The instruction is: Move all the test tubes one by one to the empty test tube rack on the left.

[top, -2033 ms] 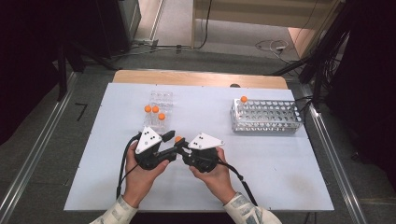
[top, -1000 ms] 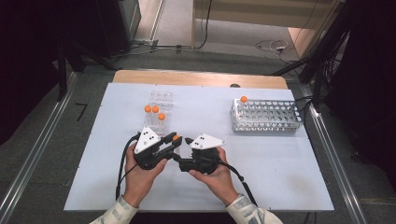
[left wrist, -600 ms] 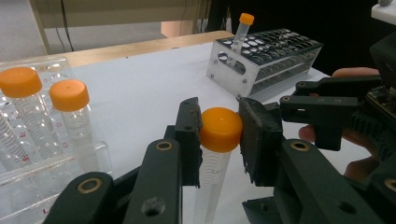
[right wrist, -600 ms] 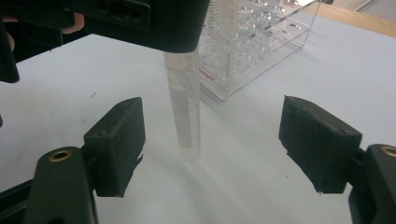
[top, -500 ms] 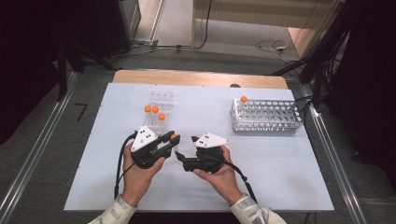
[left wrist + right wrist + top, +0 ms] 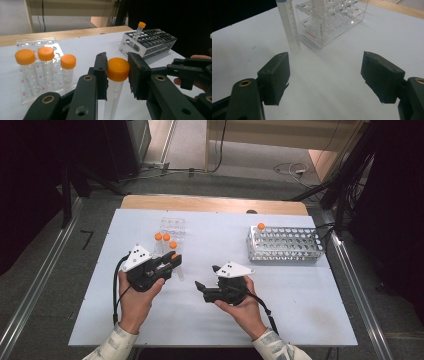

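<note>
So the left gripper (image 6: 117, 72) had its jaws clamped on the orange cap (image 6: 118, 69) of a clear plastic tube (image 6: 111, 98), holding it upright just beside the clear rack (image 6: 172, 228), on the side nearer the person. Three more orange-capped tubes (image 6: 165, 240) stood in that rack. The right gripper (image 6: 325, 75) hung with its jaws spread wide and nothing between them, a bit further out from the clear rack and pointing back toward it – the held tube's lower end showed in front of its jaws in the right gripper view.

My guess on handling: the tube looked light and stiff, thin-walled plastic, smooth enough to slip if pinched on the bare wall. Probably not fragile like glass, but squeezing hard mid-body could flex it. The cap looked like the best place to take hold – wider than the body, with an edge that gives the pads something to bite. Held only at the top, though, the long body could swing, so tilting fast seemed risky.

The metal rack (image 6: 285, 244) sat well away from the clear rack, across the white table (image 6: 300, 310), with one capped tube (image 6: 259, 229) leaning in a corner hole.
</note>
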Tool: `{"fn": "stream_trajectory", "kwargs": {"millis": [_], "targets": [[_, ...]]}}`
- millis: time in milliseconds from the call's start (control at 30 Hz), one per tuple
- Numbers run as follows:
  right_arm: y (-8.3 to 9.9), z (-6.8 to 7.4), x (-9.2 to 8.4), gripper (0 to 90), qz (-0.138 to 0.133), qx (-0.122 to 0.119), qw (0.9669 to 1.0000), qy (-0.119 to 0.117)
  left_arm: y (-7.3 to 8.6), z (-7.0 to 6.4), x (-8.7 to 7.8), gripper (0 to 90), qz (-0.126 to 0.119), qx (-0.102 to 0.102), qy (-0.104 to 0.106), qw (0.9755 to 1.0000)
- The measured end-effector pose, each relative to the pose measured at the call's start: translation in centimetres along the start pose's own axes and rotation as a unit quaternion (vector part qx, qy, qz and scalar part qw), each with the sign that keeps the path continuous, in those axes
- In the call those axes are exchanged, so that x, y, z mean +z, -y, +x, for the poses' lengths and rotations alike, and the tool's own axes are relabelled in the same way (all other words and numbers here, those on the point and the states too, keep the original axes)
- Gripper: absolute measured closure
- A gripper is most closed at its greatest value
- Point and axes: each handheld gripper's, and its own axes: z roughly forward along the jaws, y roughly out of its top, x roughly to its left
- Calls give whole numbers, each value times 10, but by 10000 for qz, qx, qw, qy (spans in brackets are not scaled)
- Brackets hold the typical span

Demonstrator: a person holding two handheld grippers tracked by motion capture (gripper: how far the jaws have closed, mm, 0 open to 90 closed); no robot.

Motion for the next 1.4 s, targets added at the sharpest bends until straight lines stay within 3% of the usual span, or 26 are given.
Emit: {"fn": "stream_trajectory", "kwargs": {"millis": [500, 1067, 1400], "targets": [[4, -9, -7, 227, -11, 83, 9999, 78, -17, 20, 1, 704, 15, -99, -201, 9997], [3, -14, -11, 229, -58, 108, 9998, 138, -41, 42, 7, 705, -155, -168, -547, 9982], [3, -16, -13, 229, -93, 127, 9998, 155, -46, 46, 14, 705, -246, 85, -922, 9954]]}}
